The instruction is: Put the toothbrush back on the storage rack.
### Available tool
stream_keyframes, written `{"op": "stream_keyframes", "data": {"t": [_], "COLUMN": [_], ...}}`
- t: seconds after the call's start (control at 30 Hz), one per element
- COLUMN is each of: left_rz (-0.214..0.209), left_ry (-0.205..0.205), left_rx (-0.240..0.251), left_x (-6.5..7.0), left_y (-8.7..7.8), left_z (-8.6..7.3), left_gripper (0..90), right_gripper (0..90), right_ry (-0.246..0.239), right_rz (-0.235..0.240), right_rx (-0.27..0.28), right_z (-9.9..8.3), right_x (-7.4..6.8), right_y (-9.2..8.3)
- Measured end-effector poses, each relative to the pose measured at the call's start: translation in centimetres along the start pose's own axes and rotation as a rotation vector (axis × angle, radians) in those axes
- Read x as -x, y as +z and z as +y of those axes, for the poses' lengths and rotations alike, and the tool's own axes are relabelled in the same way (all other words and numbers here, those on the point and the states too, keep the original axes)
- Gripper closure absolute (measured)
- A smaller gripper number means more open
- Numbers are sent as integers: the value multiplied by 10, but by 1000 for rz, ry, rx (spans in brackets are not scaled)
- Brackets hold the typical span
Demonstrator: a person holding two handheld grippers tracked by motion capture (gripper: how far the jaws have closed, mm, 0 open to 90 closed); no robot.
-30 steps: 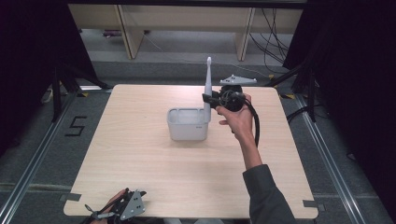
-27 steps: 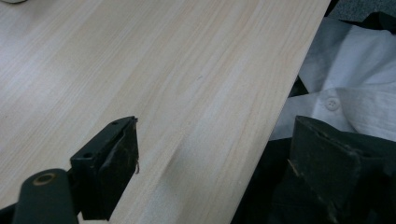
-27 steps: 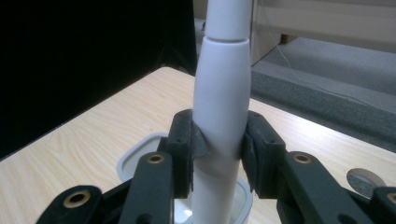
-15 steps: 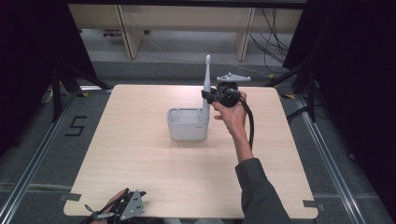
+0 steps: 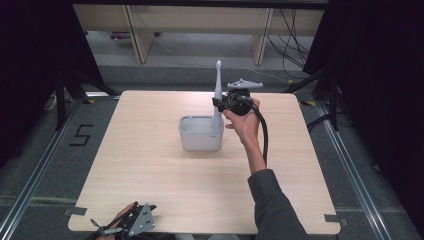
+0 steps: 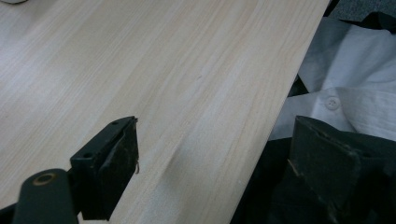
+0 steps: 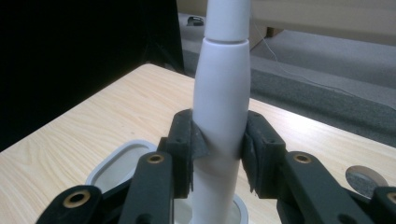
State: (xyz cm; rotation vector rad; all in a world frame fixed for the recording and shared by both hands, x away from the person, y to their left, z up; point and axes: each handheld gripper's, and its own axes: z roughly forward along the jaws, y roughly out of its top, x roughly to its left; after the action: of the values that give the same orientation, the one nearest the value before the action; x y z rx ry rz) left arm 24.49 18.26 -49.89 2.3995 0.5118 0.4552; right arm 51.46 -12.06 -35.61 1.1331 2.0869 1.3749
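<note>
While my right gripper clamps the upright electric toothbrush over the holder near the table's far edge, my left gripper rests open at its near edge.

One toothbrush, one holder, one table.

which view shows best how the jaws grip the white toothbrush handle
The right gripper view: the toothbrush is close up, both pads of the right gripper pressed on its handle above the grey holder. The high view shows the whole toothbrush upright in the holder, small. The left gripper view shows bare table.
</note>
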Motion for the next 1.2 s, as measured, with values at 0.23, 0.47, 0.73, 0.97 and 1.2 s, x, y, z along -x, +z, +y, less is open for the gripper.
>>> {"op": "stream_keyframes", "data": {"t": [0.23,0.47,0.73,0.97,1.2], "left_rz": [-21,-22,-15,-14,-18], "left_ry": [-2,-2,-1,-3,4], "left_rx": [2,1,3,6,-2], "left_x": [-1,-1,0,0,0], "left_y": [0,0,0,0,1], "left_z": [0,0,0,-1,-1], "left_gripper": [152,152,152,152,152], "right_gripper": [665,665,665,665,665], "right_ry": [-15,19,16,-2,-19], "right_rz": [-10,-6,-21,-30,-33], "right_rx": [-7,-21,-42,-58,-79], "right_z": [-2,-10,-21,-29,-37], "right_x": [-1,2,2,3,2], "right_y": [3,8,11,15,19]}}
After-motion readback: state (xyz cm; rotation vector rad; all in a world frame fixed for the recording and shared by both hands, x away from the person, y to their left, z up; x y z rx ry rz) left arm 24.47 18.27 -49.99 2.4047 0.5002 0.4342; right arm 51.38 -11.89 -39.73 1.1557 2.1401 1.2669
